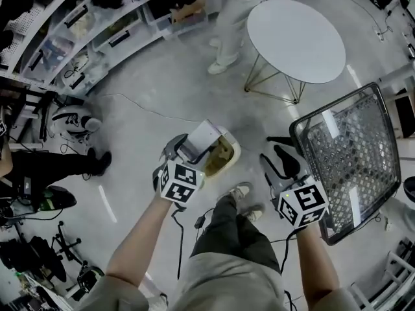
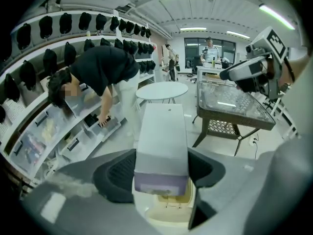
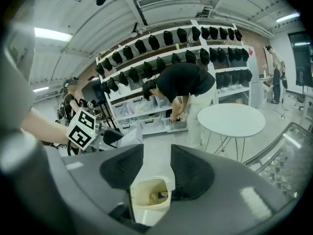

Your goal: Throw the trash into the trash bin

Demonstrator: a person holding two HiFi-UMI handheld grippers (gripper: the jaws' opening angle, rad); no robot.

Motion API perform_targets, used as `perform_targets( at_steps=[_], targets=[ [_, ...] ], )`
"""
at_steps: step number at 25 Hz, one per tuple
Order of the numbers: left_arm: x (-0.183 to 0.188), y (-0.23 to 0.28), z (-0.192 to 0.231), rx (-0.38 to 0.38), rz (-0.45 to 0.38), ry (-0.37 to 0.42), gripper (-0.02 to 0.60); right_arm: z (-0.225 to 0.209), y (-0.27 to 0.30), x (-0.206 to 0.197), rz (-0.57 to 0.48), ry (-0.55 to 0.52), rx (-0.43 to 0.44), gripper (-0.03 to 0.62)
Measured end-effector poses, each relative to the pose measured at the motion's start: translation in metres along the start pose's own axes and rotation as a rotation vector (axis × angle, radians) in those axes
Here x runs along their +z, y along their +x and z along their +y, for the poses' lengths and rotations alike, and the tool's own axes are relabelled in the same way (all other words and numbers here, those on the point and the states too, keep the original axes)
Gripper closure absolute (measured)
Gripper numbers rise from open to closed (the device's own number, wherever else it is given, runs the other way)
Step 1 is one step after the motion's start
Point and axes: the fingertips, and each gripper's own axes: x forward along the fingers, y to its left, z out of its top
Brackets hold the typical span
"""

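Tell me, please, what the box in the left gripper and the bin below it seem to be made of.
The box: probably thin cardboard, matt white with a lilac end. Its flat panels meet in sharp folded edges.
The bin: likely moulded plastic, cream, smooth with a slight sheen. Its rim and corners are rounded.

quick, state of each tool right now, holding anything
Left tool: closed on a white rectangular cardboard box.
Right tool: open, empty, pointed at the cream plastic trash bin.
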Motion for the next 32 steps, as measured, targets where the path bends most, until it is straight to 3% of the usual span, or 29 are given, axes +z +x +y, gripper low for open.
perform_targets(
  at_steps=[8,13,23,32],
  targets=[
    [-0.089,0.054,-0.016,-0.084,0.187,-0.06,0.259,0.003,0.047,-0.054,0.114,0.038,0.04,0.418],
    [-0.133,0.079,-0.025,-0.116,0.306,-0.038,0.259,0.006,0.075,-0.084,0.153,0.05,0.066,0.419],
    [-0.157,0.105,-0.037,-0.15,0.404,-0.036,0.244,0.0,0.087,-0.115,0.207,0.065,0.07,0.428],
    [-0.151,0.093,-0.031,-0.139,0.392,-0.032,0.244,0.001,0.075,-0.111,0.208,0.083,0.047,0.428]
  ],
)
